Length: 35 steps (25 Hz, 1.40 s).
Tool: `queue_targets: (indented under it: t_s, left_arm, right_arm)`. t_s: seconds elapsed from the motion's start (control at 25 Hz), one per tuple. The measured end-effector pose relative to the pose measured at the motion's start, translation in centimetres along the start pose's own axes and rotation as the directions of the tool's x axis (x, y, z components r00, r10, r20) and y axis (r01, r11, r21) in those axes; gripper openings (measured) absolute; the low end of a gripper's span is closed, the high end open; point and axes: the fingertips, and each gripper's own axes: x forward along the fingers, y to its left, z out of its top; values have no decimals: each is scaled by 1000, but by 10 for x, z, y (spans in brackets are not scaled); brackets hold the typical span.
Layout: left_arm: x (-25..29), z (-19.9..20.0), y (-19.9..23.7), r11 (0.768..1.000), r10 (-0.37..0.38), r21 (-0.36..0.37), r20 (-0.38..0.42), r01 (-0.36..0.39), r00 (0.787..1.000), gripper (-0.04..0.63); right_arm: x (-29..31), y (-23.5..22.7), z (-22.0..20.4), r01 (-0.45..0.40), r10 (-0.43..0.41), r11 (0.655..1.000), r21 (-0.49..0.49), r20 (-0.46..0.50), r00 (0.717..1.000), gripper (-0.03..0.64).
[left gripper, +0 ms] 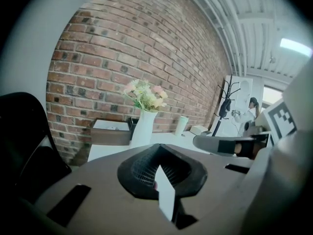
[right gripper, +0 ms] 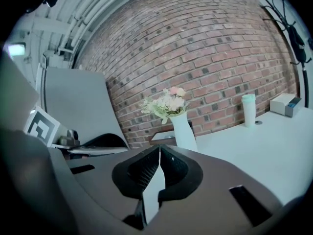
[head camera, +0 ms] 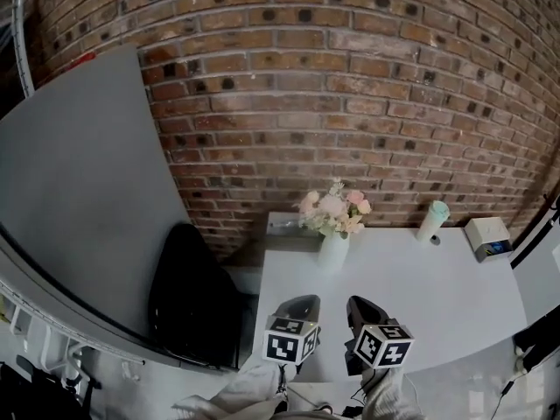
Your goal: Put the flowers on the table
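A bunch of pale pink and cream flowers (head camera: 334,208) stands upright in a white vase (head camera: 332,250) on the white table (head camera: 437,287), near its far left side by the brick wall. Both grippers hover over the table's near edge, well short of the vase. My left gripper (head camera: 302,302) is shut with nothing between its jaws, and my right gripper (head camera: 360,304) beside it is shut and empty too. The left gripper view has the vase (left gripper: 143,127) straight ahead beyond the shut gripper (left gripper: 159,149). In the right gripper view the vase (right gripper: 184,131) rises just past the shut gripper (right gripper: 159,149).
A white cup with a mint lid (head camera: 432,220) and a small white box (head camera: 487,237) sit at the table's far right. A brown box (head camera: 286,227) lies behind the vase. A black chair (head camera: 188,296) and a grey panel (head camera: 79,199) stand to the left.
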Motion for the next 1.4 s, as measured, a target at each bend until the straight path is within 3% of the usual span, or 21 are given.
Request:
queue_targets:
  t_s: [0.52, 0.84, 1.4]
  left_arm:
    - [-19, -17, -42, 994, 106, -7, 32, -106, 994, 5]
    - [-13, -8, -42, 993, 118, -11, 49, -118, 992, 5]
    - [-1, 5, -32, 994, 109, 6, 51, -110, 993, 5]
  right_arm:
    - [-36, -6, -4, -89, 89, 995, -39, -4, 996, 29]
    - [-33, -11, 5, -82, 79, 989, -122, -30, 996, 25]
    - [-19, -15, 17, -73, 72, 990, -123, -12, 997, 23]
